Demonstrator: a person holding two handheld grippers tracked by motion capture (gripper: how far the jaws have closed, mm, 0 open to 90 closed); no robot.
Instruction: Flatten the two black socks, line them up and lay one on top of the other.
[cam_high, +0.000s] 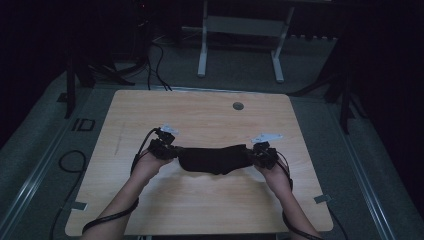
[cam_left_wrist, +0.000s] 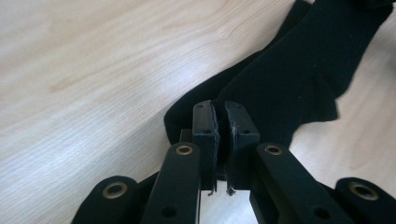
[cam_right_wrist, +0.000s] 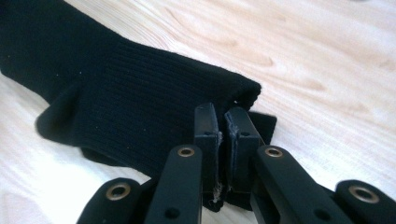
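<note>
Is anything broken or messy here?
The pads on the left gripper look frayed at their edges, and so do those on the right gripper. The black sock held between them looks whole, on a tidy wooden table.

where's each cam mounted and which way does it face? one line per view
High view: above the person's side, looking forward and down on the table; both forearms, left gripper and right gripper show.
Left gripper view: rides that gripper, looking along its jaws, shut on the black sock.
Right gripper view: same on its gripper, shut on the sock's other end.
Shared: the sock and the wooden tabletop.
</note>
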